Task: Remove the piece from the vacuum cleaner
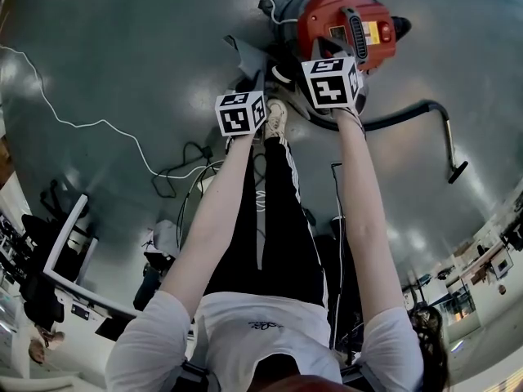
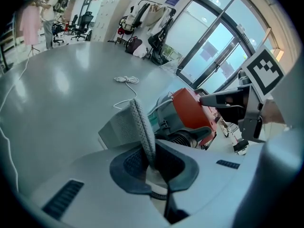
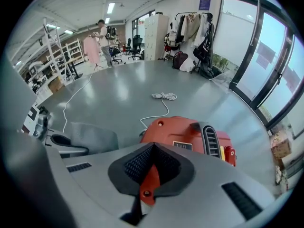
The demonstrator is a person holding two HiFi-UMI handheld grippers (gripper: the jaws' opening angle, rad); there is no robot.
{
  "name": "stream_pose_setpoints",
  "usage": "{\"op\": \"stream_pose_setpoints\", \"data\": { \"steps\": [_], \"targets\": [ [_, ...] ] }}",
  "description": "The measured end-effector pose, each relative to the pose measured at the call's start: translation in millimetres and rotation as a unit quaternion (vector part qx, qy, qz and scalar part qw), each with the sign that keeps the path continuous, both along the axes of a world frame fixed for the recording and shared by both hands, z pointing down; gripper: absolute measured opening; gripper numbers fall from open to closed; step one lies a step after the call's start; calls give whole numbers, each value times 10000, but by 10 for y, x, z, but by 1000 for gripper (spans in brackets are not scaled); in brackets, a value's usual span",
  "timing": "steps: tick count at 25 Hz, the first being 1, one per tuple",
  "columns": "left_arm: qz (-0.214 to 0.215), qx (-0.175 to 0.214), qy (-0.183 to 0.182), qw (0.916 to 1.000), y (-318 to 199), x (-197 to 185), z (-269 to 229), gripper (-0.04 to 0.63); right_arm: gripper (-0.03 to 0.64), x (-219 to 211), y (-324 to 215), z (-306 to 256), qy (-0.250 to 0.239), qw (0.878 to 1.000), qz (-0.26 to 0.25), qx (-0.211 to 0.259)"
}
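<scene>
Left gripper view shows dimpled grey fabric piece (image 2: pixel 142 127).

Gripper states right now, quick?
Left hand-held gripper: shut on the grey perforated fabric piece.
Right hand-held gripper: shut on a red plastic tab of the vacuum cleaner.

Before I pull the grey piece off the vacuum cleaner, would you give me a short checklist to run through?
1. Left gripper shut on the grey piece: ok.
2. Right gripper shut on the red tab of the vacuum cleaner, steadying it: ok.
3. Grey piece free of the vacuum cleaner: cannot tell.
4. White cord clear of both grippers, out on the floor: ok.
5. Black hose away from the grey piece: ok.
</scene>
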State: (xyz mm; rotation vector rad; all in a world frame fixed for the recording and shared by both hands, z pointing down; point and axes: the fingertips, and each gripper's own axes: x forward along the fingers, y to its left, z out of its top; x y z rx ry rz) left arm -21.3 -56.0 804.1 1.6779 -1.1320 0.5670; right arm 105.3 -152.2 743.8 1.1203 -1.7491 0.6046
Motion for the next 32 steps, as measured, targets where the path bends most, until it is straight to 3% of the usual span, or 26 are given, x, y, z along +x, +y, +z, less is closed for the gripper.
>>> {"op": "stream_pose_setpoints", "data": {
  "steps": [10, 14, 20, 25, 32],
  "targets": [
    [65, 29, 93, 9999, 123, -79, 43, 15, 12, -8, 14, 9, 22, 10000, 77, 29],
    [-96, -392, -287, 9988, 605, -568, 221, 15, 12, 16, 6, 30, -1, 9998, 167, 129],
    [154, -72, -297, 9994, 880, -973, 93, 15, 12, 50, 14, 32, 84, 9988, 300, 369],
    [162, 274, -280, 9991, 523, -952, -78, 15, 12, 13, 18, 4, 207, 9992, 173, 289],
    [-51, 761, -333, 9965, 17, -983, -355, 15, 12, 36, 46, -34, 18, 9974, 641, 313]
  ]
}}
